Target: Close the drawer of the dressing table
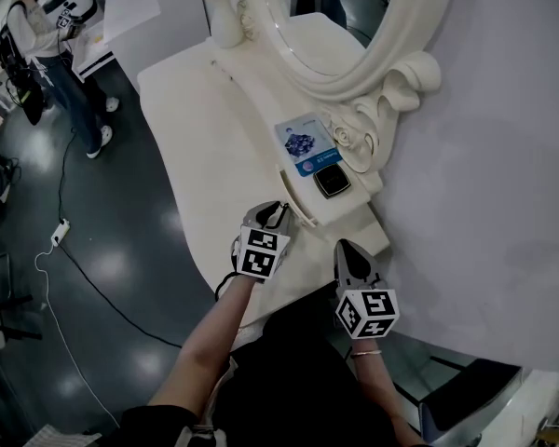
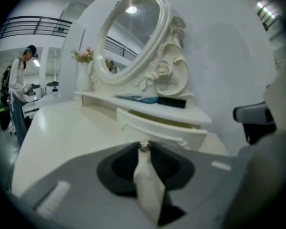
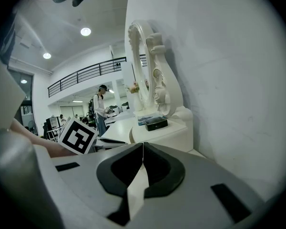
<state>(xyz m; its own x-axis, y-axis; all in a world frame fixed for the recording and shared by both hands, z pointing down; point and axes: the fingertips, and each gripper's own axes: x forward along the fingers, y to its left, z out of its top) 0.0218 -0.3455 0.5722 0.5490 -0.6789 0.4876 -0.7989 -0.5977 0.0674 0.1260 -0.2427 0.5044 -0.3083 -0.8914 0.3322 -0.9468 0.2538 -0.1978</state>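
Clamping left gripper (image 2: 143,150) on small shiny knob (image 2: 143,146), curved glossy white drawer (image 2: 158,130), right gripper (image 3: 142,148) closed

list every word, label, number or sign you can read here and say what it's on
No text is clear enough to quote.
The blue booklet on the dressing table shelf: white print, too small to read.
The black case beside it: no print can be made out.
Cubes on the left gripper and right gripper: black-and-white square markers, no letters or numbers.
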